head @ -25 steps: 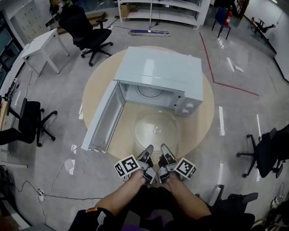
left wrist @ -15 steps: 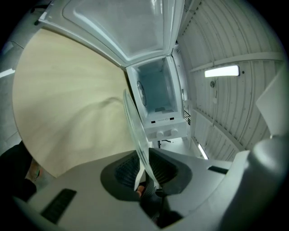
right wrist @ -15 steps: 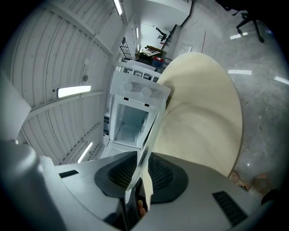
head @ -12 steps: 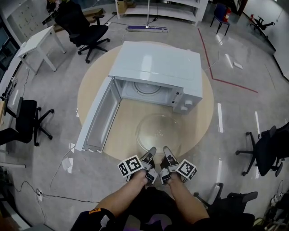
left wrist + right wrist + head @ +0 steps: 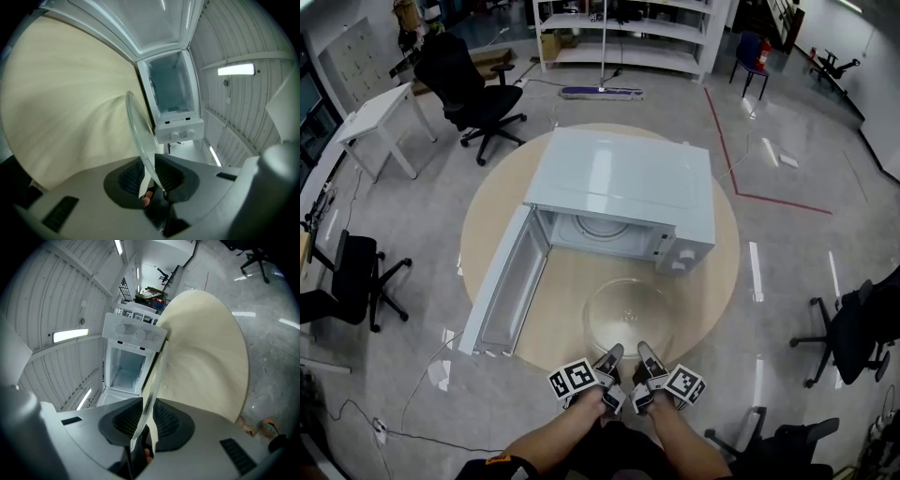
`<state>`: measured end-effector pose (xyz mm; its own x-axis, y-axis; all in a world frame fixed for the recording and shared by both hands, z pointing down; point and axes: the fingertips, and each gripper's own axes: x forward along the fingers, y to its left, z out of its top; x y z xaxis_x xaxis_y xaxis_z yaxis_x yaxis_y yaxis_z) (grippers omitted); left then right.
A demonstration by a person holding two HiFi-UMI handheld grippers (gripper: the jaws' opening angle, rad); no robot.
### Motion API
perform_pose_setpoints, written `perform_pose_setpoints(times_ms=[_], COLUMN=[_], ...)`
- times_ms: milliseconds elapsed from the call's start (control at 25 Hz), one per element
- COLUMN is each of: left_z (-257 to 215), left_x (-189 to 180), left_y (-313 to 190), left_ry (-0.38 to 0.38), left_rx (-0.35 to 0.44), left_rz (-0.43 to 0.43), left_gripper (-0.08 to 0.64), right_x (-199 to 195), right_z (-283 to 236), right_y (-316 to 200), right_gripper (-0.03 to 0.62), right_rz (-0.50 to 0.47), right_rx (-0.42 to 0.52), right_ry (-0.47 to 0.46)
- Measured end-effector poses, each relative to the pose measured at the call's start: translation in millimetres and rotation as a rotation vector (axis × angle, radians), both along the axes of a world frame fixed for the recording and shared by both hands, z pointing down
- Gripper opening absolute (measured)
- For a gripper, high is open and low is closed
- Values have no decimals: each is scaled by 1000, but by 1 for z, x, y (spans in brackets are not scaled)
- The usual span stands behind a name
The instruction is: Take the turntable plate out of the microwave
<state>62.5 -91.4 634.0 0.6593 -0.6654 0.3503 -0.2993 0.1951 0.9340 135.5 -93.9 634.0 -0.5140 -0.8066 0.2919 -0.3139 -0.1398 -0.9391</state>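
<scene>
The clear glass turntable plate point(image 5: 628, 317) is outside the white microwave point(image 5: 619, 183), low over the round wooden table point(image 5: 717, 272) in front of the open cavity. Both grippers grip its near rim side by side, the left gripper point(image 5: 611, 355) beside the right gripper point(image 5: 642, 352). In the left gripper view the plate's edge point(image 5: 139, 133) runs between the ribbed pads of the left gripper point(image 5: 152, 172), whose jaws are opening slightly. In the right gripper view the rim point(image 5: 153, 385) sits between the right gripper's point(image 5: 146, 420) pads.
The microwave door point(image 5: 502, 281) hangs open to the left, reaching the table's edge. Black office chairs point(image 5: 478, 80) and a white desk point(image 5: 380, 108) stand around on the grey floor. White shelving point(image 5: 628, 28) lines the back.
Both grippers and the plate have sunk toward the table and drawn back toward the person, away from the microwave's opening.
</scene>
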Motion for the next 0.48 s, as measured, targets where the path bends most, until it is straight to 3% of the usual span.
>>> perform_pose_setpoints(times_ms=[160,480], left_z=[5,14], left_x=[1,9], left_y=[-1,2], left_ry=[-27,-8], left_rx=[-6,-29], left_rz=[26,136], left_gripper=[107,120], right_x=[1,7], right_z=[3,12], right_y=[-2,-5], right_gripper=[69,52], right_rz=[10,32], right_rx=[-22,-75], right_ry=[-3,-3])
